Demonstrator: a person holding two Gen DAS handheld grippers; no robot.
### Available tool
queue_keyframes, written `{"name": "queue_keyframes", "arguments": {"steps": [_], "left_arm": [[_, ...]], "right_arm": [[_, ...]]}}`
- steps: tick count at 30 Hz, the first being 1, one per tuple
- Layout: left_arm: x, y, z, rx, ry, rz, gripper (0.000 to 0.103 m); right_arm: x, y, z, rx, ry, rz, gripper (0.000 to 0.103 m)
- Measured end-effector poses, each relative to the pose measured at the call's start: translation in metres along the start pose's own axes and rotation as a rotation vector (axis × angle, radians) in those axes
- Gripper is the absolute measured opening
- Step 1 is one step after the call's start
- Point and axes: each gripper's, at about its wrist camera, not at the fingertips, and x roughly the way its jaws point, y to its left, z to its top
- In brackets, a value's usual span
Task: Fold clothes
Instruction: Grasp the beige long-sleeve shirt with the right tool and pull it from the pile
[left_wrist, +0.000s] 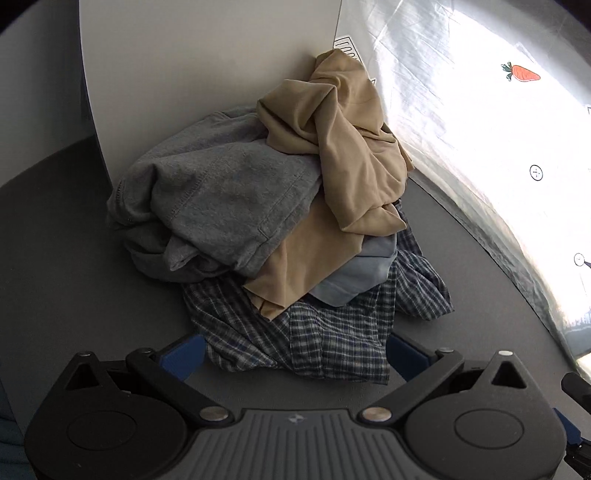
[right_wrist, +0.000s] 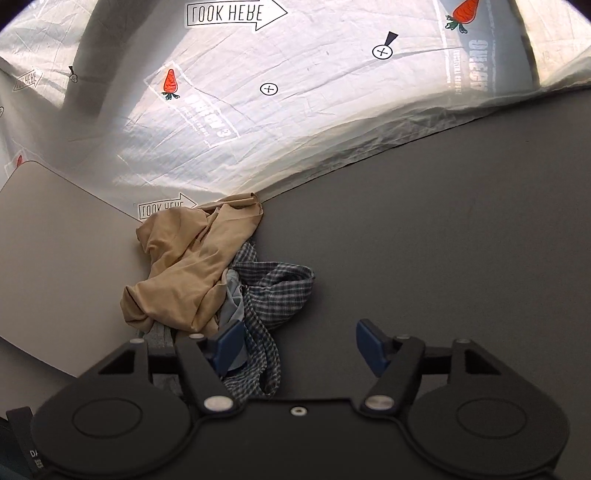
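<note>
A pile of crumpled clothes lies on the dark grey table (left_wrist: 74, 258) against a white panel. On top are a tan garment (left_wrist: 343, 147) and a grey knit garment (left_wrist: 221, 192); beneath are a light blue piece (left_wrist: 362, 273) and a blue plaid garment (left_wrist: 317, 339). My left gripper (left_wrist: 295, 354) is open, its blue pads either side of the plaid garment's near edge. In the right wrist view the tan garment (right_wrist: 184, 266) and plaid garment (right_wrist: 273, 288) lie at the left. My right gripper (right_wrist: 299, 347) is open, its left pad at the plaid cloth, holding nothing.
A white panel (left_wrist: 184, 74) stands behind the pile at the left. A translucent printed plastic sheet (right_wrist: 295, 110) with carrots and "LOOK HERE" arrows hangs along the table's far edge. Bare grey tabletop (right_wrist: 443, 258) spreads to the right of the pile.
</note>
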Motion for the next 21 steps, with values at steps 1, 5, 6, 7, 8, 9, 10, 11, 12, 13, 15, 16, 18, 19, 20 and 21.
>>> {"name": "queue_keyframes", "arguments": {"steps": [1, 5, 6, 7, 8, 9, 10, 11, 12, 13, 15, 16, 18, 19, 20, 21], "left_arm": [[0.014, 0.008, 0.015, -0.033, -0.01, 0.019, 0.103], [0.063, 0.033, 0.06, -0.103, -0.015, 0.082, 0.103], [0.071, 0.038, 0.067, -0.109, -0.01, 0.092, 0.103], [0.083, 0.044, 0.075, -0.122, 0.006, 0.106, 0.103], [0.093, 0.05, 0.082, -0.126, 0.029, 0.091, 0.103], [0.101, 0.054, 0.086, -0.128, 0.052, 0.064, 0.103], [0.108, 0.058, 0.088, -0.135, 0.071, 0.036, 0.103], [0.113, 0.06, 0.09, -0.143, 0.085, 0.015, 0.103], [0.117, 0.062, 0.091, -0.146, 0.096, 0.002, 0.103], [0.12, 0.063, 0.092, -0.145, 0.102, -0.006, 0.103], [0.124, 0.065, 0.095, -0.144, 0.114, -0.022, 0.103], [0.126, 0.067, 0.096, -0.147, 0.12, -0.032, 0.103], [0.127, 0.07, 0.097, -0.155, 0.128, -0.051, 0.103], [0.128, 0.071, 0.098, -0.156, 0.127, -0.057, 0.103], [0.128, 0.072, 0.098, -0.157, 0.126, -0.063, 0.103], [0.127, 0.072, 0.098, -0.158, 0.125, -0.063, 0.103]], "right_arm": [[0.021, 0.004, 0.006, 0.037, 0.023, 0.038, 0.053], [0.102, 0.025, 0.019, 0.175, 0.123, 0.163, 0.023], [0.121, 0.03, 0.02, 0.204, 0.146, 0.187, 0.016], [0.14, 0.034, 0.019, 0.237, 0.172, 0.213, 0.016], [0.158, 0.037, 0.018, 0.272, 0.2, 0.238, 0.016], [0.176, 0.039, 0.017, 0.318, 0.228, 0.272, 0.016], [0.189, 0.04, 0.015, 0.36, 0.25, 0.3, 0.016], [0.203, 0.042, 0.012, 0.399, 0.266, 0.319, 0.016], [0.215, 0.044, 0.011, 0.423, 0.279, 0.329, 0.018], [0.227, 0.047, 0.009, 0.438, 0.29, 0.334, 0.019], [0.243, 0.055, 0.006, 0.444, 0.311, 0.334, 0.029], [0.247, 0.06, 0.005, 0.433, 0.318, 0.331, 0.032], [0.257, 0.07, 0.003, 0.392, 0.332, 0.356, 0.039], [0.259, 0.074, 0.003, 0.384, 0.333, 0.354, 0.038], [0.261, 0.076, 0.002, 0.385, 0.328, 0.343, 0.03], [0.262, 0.078, 0.001, 0.385, 0.322, 0.333, 0.015]]}}
